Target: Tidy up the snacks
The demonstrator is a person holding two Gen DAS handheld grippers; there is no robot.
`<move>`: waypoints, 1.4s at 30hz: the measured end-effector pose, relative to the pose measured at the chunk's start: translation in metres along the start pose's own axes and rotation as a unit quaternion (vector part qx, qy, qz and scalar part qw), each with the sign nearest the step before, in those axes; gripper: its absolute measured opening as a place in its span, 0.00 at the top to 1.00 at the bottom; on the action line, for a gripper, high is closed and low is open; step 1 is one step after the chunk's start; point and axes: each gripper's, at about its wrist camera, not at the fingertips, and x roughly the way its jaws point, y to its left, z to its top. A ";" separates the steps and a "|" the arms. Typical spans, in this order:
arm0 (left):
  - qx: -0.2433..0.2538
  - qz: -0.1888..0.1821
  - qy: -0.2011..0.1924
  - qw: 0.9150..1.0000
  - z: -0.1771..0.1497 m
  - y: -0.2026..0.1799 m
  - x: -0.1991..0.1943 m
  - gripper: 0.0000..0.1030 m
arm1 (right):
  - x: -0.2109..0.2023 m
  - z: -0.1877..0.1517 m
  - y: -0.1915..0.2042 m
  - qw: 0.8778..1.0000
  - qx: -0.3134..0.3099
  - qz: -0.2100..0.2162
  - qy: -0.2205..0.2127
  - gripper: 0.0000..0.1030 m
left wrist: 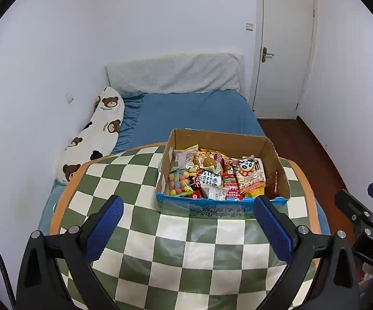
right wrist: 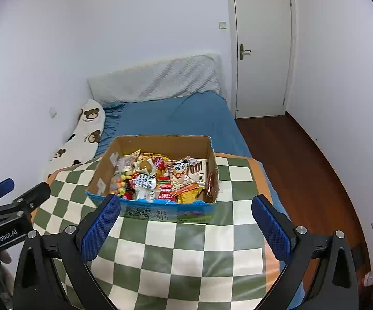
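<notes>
Both claws spread wide, empty.
Hovered over green-and-white checkered worktop (left wrist: 160, 245), left claw (left wrist: 189, 222) and right claw (right wrist: 186, 222) short of open cardboard snack box (right wrist: 160, 144).

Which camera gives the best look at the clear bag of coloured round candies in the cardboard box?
The left wrist view: the clear bag of coloured round candies sits unobstructed in the cardboard box's near left corner. In the right wrist view the bag appears smaller and partly hidden by the box wall.
</notes>
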 end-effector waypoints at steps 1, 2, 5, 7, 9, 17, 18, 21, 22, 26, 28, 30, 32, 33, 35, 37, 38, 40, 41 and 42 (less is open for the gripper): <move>0.001 0.002 0.000 1.000 0.002 -0.001 0.004 0.00 | 0.004 0.001 -0.001 1.000 0.002 -0.001 0.001 0.00; 0.003 0.004 0.002 1.000 0.003 -0.002 0.009 0.00 | 0.009 0.002 -0.001 1.000 0.003 -0.003 0.002 0.00; 0.005 0.006 0.011 1.000 0.008 -0.005 0.024 0.00 | 0.019 0.005 -0.002 1.000 0.004 -0.008 0.003 0.00; 0.003 0.005 0.017 1.000 0.010 -0.005 0.032 0.00 | 0.028 0.008 -0.001 1.000 0.004 -0.012 0.006 0.00; 0.005 0.007 0.022 1.000 0.012 -0.007 0.039 0.00 | 0.036 0.010 -0.001 1.000 0.004 -0.015 0.011 0.00; 0.010 0.009 0.043 0.999 0.011 -0.012 0.060 0.00 | 0.060 0.011 -0.002 0.999 0.005 -0.022 0.028 0.00; 0.010 0.009 0.045 0.999 0.011 -0.012 0.062 0.00 | 0.061 0.012 -0.001 0.999 0.005 -0.023 0.029 0.00; 0.010 0.008 0.051 0.999 0.010 -0.013 0.065 0.00 | 0.064 0.012 0.000 0.999 0.005 -0.024 0.033 0.00; 0.010 0.007 0.051 0.999 0.010 -0.012 0.066 0.00 | 0.064 0.012 0.000 0.999 0.004 -0.025 0.034 0.00; 0.011 0.005 0.055 0.998 0.010 -0.012 0.067 0.00 | 0.067 0.012 0.001 0.999 0.002 -0.027 0.037 0.00; 0.012 0.004 0.056 0.998 0.010 -0.013 0.068 0.00 | 0.069 0.011 0.002 0.999 0.003 -0.026 0.039 0.00; 0.011 0.003 0.058 0.998 0.009 -0.012 0.069 0.00 | 0.070 0.010 0.003 0.999 0.002 -0.028 0.040 0.00; 0.011 0.003 0.058 0.998 0.009 -0.012 0.069 0.00 | 0.071 0.009 0.003 0.999 0.002 -0.027 0.041 0.00; 0.012 0.003 0.058 0.998 0.009 -0.012 0.069 0.00 | 0.071 0.009 0.003 0.999 0.002 -0.028 0.042 0.00; 0.013 0.004 0.058 0.998 0.009 -0.012 0.070 0.00 | 0.071 0.008 0.002 0.999 0.004 -0.028 0.042 0.00; 0.013 0.003 0.059 0.998 0.008 -0.012 0.070 0.00 | 0.070 0.008 0.002 0.999 0.004 -0.029 0.041 0.00; 0.013 0.003 0.060 0.998 0.008 -0.012 0.070 0.00 | 0.070 0.008 0.002 0.999 0.004 -0.029 0.041 0.00; 0.013 0.002 0.061 0.998 0.006 -0.013 0.071 0.00 | 0.070 0.008 0.002 0.999 0.005 -0.028 0.042 0.00; 0.014 0.002 0.061 0.998 0.006 -0.013 0.071 0.00 | 0.069 0.008 0.002 0.999 0.004 -0.028 0.042 0.00; 0.014 0.002 0.062 0.998 0.005 -0.013 0.071 0.00 | 0.069 0.008 0.002 0.999 0.005 -0.028 0.042 0.00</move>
